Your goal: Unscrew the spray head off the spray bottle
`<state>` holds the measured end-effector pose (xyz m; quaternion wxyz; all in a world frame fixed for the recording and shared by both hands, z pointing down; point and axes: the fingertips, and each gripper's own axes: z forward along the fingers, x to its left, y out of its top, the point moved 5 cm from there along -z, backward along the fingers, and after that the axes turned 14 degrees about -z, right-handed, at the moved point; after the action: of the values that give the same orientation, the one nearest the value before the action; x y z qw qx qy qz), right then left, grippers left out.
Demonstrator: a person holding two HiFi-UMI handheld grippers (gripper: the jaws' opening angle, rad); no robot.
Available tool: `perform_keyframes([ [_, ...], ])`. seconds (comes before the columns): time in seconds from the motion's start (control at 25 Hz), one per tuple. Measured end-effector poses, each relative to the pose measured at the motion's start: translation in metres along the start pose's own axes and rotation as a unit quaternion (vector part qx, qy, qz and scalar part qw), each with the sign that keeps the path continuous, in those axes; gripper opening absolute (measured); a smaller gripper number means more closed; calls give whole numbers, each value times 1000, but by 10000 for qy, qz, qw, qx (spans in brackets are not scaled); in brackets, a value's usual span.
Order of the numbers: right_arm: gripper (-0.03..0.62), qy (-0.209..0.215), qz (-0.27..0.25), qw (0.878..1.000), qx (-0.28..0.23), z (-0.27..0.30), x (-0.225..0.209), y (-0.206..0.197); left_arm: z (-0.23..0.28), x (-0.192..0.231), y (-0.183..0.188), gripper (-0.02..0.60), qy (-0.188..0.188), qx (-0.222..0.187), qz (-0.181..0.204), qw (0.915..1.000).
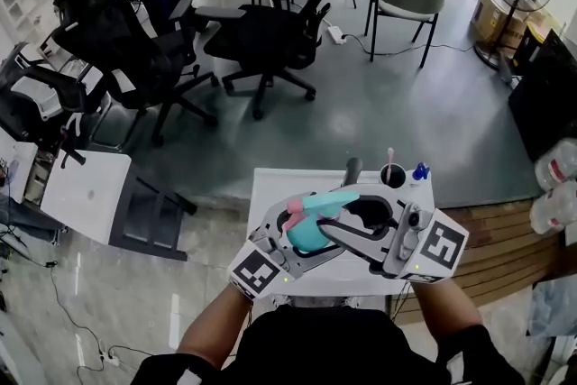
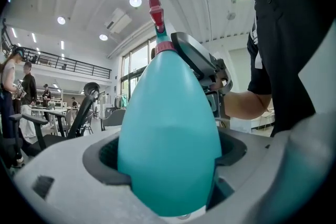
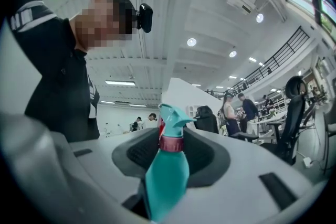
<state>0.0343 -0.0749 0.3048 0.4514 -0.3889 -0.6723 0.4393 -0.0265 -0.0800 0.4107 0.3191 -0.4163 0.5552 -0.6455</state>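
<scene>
Gripping the bottle [image 1: 308, 232] by its belly, the left claw [image 1: 293, 245] holds it above the worktop [image 1: 270, 194]. Its long axis runs toward the right claw [image 1: 350, 230], which seems closed on the neck just below the head [image 3: 173, 115].

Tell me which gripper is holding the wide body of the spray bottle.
The left gripper: its jaws clamp the spray bottle around its wide teal body, while the right gripper has its jaws at the narrow neck.
</scene>
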Motion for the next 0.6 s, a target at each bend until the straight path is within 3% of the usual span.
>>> perform_keyframes([
  [0.2, 209, -764, -236, 9966, 202, 0, 1, 0, -5, 15, 0, 460, 588, -65, -184, 9981],
  [0.4, 209, -1233, 13, 9918, 330, 3, 7, -4, -7, 22, -5, 460, 726, -35, 416, 9965],
  [0.6, 201, -1456, 126, 9885, 381, 3, 8, -6, -2, 21, -5, 460, 939, -1, 585, 9939],
])
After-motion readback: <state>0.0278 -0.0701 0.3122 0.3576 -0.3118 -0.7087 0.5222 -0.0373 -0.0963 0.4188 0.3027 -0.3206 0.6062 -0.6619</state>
